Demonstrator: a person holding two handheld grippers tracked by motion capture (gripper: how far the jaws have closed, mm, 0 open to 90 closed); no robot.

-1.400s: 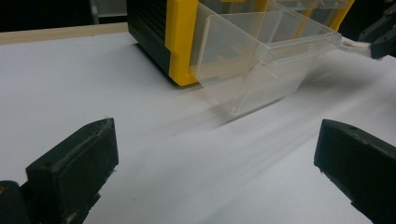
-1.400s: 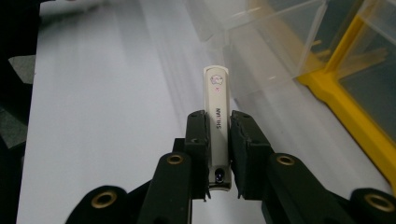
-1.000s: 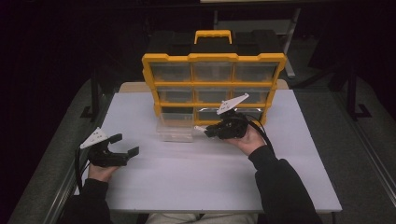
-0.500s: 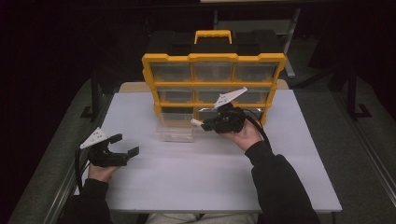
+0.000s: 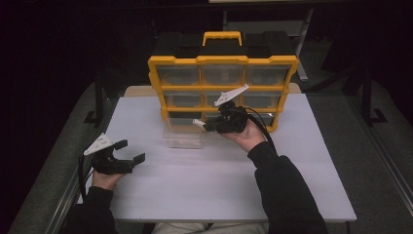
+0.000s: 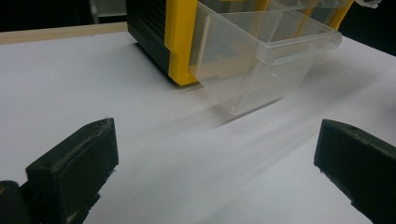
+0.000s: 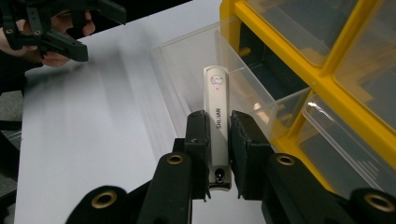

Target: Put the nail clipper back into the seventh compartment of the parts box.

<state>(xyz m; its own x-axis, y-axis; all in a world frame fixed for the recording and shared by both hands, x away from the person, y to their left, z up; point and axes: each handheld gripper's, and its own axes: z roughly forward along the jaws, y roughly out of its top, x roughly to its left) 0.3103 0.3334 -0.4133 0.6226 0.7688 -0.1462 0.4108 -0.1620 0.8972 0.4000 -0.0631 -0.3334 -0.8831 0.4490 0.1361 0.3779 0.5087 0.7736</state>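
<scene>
A yellow and black organizer (image 5: pixel 224 63) with clear drawers stands at the back of the white table (image 5: pixel 214 190). Its bottom-left drawer (image 5: pixel 182 136) is pulled out onto the table. My right gripper (image 5: pixel 207 126) is shut on a silver nail clipper (image 7: pixel 217 107). The clipper's free end points over the open drawer (image 7: pixel 187 70), just above its rim. Well apart from the drawer, my left gripper (image 5: pixel 130 150) rests open at the table's left with nothing between its jaws. The left gripper view looks past the wide-apart jaws at the drawer (image 6: pixel 261 60).
The organizer's other clear drawers (image 7: pixel 336 28) are pushed in, close to the right gripper's right side. A black carrying top with a yellow handle (image 5: pixel 222 37) crowns the organizer. Bare table stretches between the two hands. The table's left edge lies beside the left hand (image 5: pixel 104 179).
My right gripper has moved left along the organizer's front with the clipper, from the middle column to the pulled-out drawer. The left gripper has stayed put.
</scene>
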